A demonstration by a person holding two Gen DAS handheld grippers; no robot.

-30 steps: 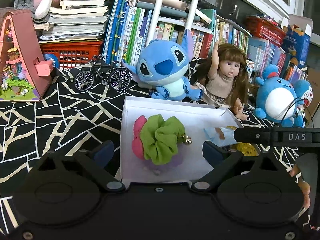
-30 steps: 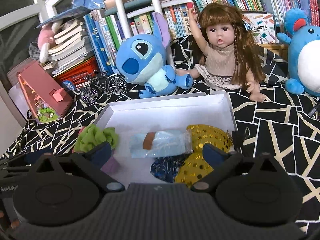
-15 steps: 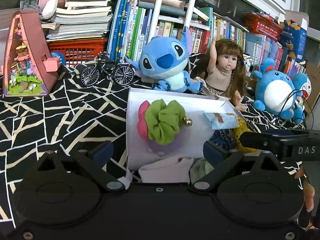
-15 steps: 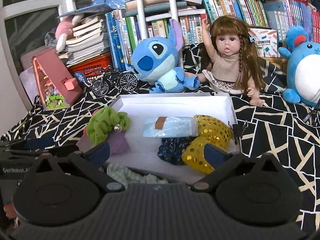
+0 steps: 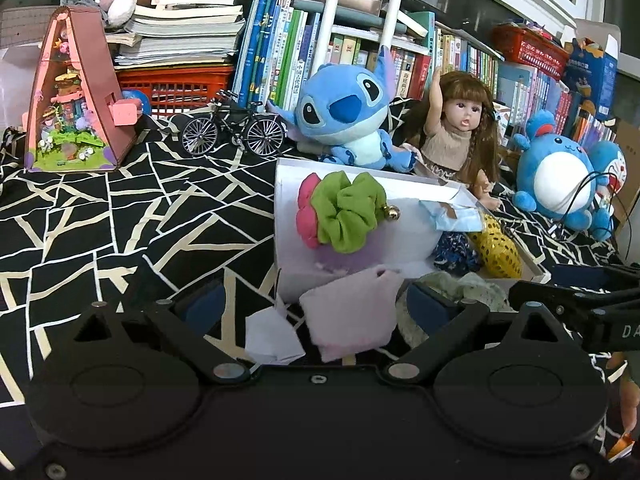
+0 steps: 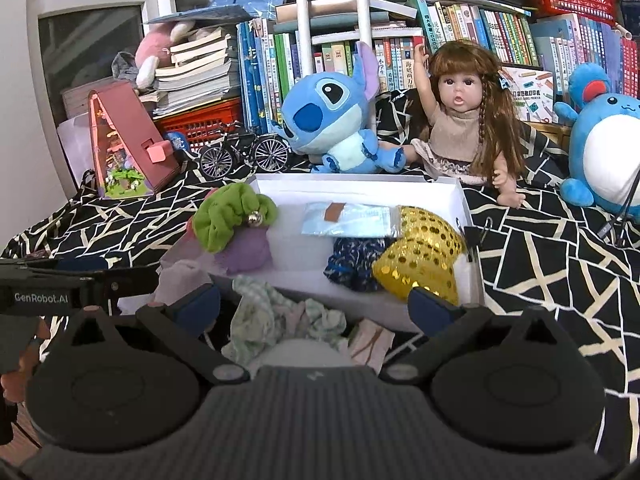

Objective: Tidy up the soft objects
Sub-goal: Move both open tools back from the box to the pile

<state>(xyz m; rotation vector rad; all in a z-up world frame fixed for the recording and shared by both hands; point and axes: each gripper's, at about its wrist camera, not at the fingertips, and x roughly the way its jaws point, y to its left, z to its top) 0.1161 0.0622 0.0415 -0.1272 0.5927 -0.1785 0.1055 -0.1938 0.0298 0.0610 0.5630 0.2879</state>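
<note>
Pale-green cloth (image 6: 276, 320) lies between right gripper's (image 6: 314, 308) spread, seemingly empty fingers.

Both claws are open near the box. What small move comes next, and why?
Probably lower the open right claw onto the green-and-white cloth and close. It lies loose outside the white box, right between the fingers, while the scrunchies already sit inside.

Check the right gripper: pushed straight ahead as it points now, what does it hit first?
Probably the crumpled pale green cloth lying between the open fingers of the right gripper, just short of the white box. Past it comes the box's near wall; depth is uncertain in the fisheye view.
</note>
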